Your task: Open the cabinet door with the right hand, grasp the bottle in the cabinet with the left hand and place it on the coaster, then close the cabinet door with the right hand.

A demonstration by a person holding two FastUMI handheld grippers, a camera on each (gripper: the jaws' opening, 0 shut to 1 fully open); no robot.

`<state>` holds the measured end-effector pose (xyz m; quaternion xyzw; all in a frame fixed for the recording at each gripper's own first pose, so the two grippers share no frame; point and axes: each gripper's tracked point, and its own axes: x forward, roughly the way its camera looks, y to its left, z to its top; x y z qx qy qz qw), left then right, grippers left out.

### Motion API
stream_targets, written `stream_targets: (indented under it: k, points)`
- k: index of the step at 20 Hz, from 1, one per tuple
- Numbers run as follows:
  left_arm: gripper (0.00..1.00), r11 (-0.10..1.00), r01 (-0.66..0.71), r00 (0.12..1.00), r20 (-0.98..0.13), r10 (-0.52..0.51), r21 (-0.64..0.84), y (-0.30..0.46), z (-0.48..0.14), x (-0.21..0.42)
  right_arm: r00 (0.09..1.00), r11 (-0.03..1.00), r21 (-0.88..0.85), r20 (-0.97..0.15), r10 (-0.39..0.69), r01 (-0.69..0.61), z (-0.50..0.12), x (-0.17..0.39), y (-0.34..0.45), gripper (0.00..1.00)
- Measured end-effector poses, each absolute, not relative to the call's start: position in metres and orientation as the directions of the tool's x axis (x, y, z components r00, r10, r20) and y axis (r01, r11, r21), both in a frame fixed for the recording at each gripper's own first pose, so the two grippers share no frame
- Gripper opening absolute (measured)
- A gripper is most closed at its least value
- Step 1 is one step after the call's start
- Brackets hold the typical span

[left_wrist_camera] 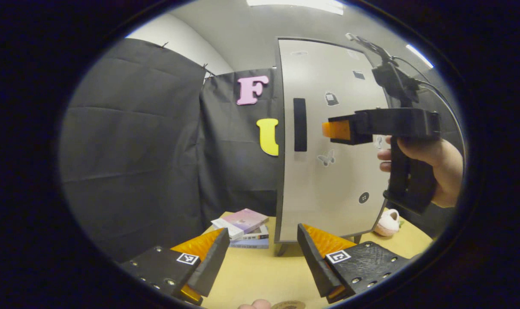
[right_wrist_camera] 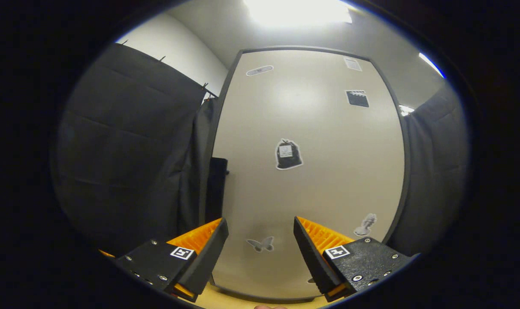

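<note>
The pale cabinet door [left_wrist_camera: 328, 180] stands shut, so the cabinet's inside is hidden. Its black vertical handle [left_wrist_camera: 300, 124] sits near the door's left edge. In the left gripper view a hand holds my right gripper [left_wrist_camera: 331, 129] level with the handle, just to its right and in front of the door. My left gripper [left_wrist_camera: 263, 234] is open low over the table, with nothing between its fingers. A brown coaster [left_wrist_camera: 288, 305] peeks in at the bottom edge. In the right gripper view my right gripper [right_wrist_camera: 260, 223] is open, close to the door [right_wrist_camera: 307, 171], with the handle [right_wrist_camera: 217, 189] to its left.
A stack of books [left_wrist_camera: 245, 227] lies on the wooden table [left_wrist_camera: 260, 274] left of the cabinet's foot. A pink plush toy [left_wrist_camera: 388, 223] sits at the cabinet's right. Black cloth walls close in the left and back.
</note>
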<state>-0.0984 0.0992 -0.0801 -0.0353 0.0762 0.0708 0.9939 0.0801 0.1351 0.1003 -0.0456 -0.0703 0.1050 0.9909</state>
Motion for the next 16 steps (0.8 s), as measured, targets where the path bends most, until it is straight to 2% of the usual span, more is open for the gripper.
stream_targets:
  k: [1,3,4,5,6,7,8,9,10,11,16]
  points:
    - [0.87,0.986,-0.160,0.975,-0.163,0.149,-0.056,0.106,-0.083,-0.104,0.965,0.970,-0.103,0.122,0.233,-0.221,0.101,0.086,0.148,0.95]
    - [0.96,0.982,-0.178,0.972,-0.167,0.166,-0.060,0.115,-0.085,-0.113,0.962,0.965,-0.092,0.097,0.254,-0.245,0.100,0.099,0.169,0.94]
    - [0.91,0.981,-0.183,0.971,-0.170,0.170,-0.064,0.119,-0.087,-0.116,0.963,0.965,-0.103,0.093,0.251,-0.242,0.101,0.105,0.176,0.94]
    - [0.96,0.980,-0.186,0.970,-0.174,0.172,-0.068,0.122,-0.089,-0.119,0.963,0.963,-0.124,0.090,0.252,-0.240,0.101,0.111,0.183,0.92]
    - [0.91,0.979,-0.190,0.969,-0.174,0.176,-0.072,0.124,-0.090,-0.121,0.965,0.961,-0.149,0.088,0.248,-0.233,0.099,0.116,0.188,0.91]
    - [0.96,0.978,-0.195,0.968,-0.174,0.180,-0.075,0.127,-0.092,-0.123,0.965,0.957,-0.168,0.081,0.250,-0.234,0.096,0.121,0.193,0.89]
    - [0.96,0.977,-0.200,0.967,-0.176,0.185,-0.075,0.130,-0.093,-0.124,0.962,0.951,-0.178,0.063,0.267,-0.253,0.091,0.126,0.200,0.84]
    - [0.91,0.976,-0.206,0.964,-0.185,0.189,-0.075,0.134,-0.098,-0.124,0.962,0.947,-0.189,0.038,0.271,-0.259,0.085,0.131,0.205,0.81]
    - [0.91,0.974,-0.211,0.962,-0.193,0.192,-0.082,0.135,-0.101,-0.125,0.961,0.943,-0.196,0.016,0.276,-0.268,0.081,0.131,0.205,0.58]
    - [0.93,0.973,-0.212,0.962,-0.196,0.190,-0.097,0.132,-0.102,-0.127,0.962,0.946,-0.189,0.016,0.273,-0.265,0.083,0.132,0.206,0.41]
    - [0.96,0.971,-0.213,0.961,-0.201,0.189,-0.109,0.134,-0.107,-0.124,0.948,0.934,-0.169,-0.003,0.319,-0.315,0.080,0.133,0.206,0.27]
